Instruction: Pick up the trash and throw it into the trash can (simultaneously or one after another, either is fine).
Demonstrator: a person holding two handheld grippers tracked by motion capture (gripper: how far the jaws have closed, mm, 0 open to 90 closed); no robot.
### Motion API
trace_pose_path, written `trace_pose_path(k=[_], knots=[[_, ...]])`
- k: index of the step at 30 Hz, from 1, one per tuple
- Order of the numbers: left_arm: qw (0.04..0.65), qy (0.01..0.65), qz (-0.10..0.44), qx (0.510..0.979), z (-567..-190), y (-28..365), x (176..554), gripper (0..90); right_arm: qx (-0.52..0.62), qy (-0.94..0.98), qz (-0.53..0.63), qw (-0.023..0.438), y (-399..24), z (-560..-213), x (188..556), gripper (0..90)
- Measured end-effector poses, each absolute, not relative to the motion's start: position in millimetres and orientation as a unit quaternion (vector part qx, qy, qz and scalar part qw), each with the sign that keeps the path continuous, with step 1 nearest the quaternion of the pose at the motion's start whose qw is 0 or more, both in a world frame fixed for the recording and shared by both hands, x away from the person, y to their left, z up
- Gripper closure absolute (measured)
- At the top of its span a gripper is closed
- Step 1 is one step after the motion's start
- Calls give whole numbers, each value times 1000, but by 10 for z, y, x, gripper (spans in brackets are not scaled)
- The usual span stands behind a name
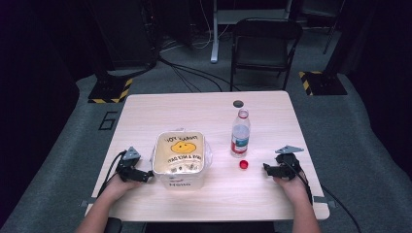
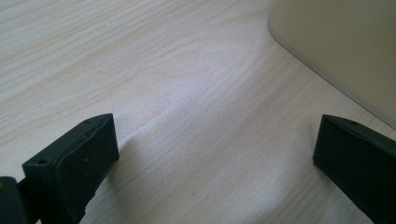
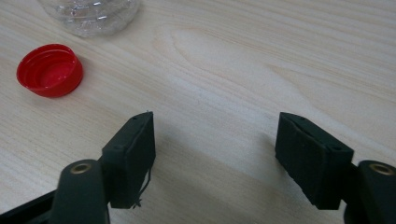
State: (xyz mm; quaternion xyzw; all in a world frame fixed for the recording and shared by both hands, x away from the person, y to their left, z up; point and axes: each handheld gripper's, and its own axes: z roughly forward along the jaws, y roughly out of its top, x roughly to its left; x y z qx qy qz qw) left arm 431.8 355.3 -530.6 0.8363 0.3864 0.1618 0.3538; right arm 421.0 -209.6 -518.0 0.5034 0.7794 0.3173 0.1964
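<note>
Now: my left gripper (image 1: 144,176) jaws apart, empty, just beside tub (image 1: 179,162); my right gripper (image 1: 266,169) jaws apart, empty. Red cap (image 1: 244,164) near, bare wood between. Bottle (image 1: 240,133) beyond, upright. Tub front reads "Hello".

Left gripper view: cream container (image 2: 336,46) cut off by the upper right corner — only one rounded wall visible. Right gripper view: water bottle (image 3: 91,16) cropped by the top edge, its base alone shown. High view: printing on the container's plastic bag (image 1: 180,153) appears upside down — too small to read.
</note>
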Motion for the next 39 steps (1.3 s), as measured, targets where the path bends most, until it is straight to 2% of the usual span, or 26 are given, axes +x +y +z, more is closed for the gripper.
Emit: trace_pose_path(k=[3,13,24,39], knots=[[353,386,161,837,-5306,3553,4319,0,503,780,320,189,-2104,-5165,4203,335],[353,385,161,838,-5306,3553,4309,0,496,768,350,205,-2106,-4994,4187,365],[353,383,162,838,-5310,3557,4311,0,478,769,369,209,-1955,-4847,4095,277],[356,383,160,837,-5309,3554,4324,1,457,772,391,205,-1744,-4754,4058,218]])
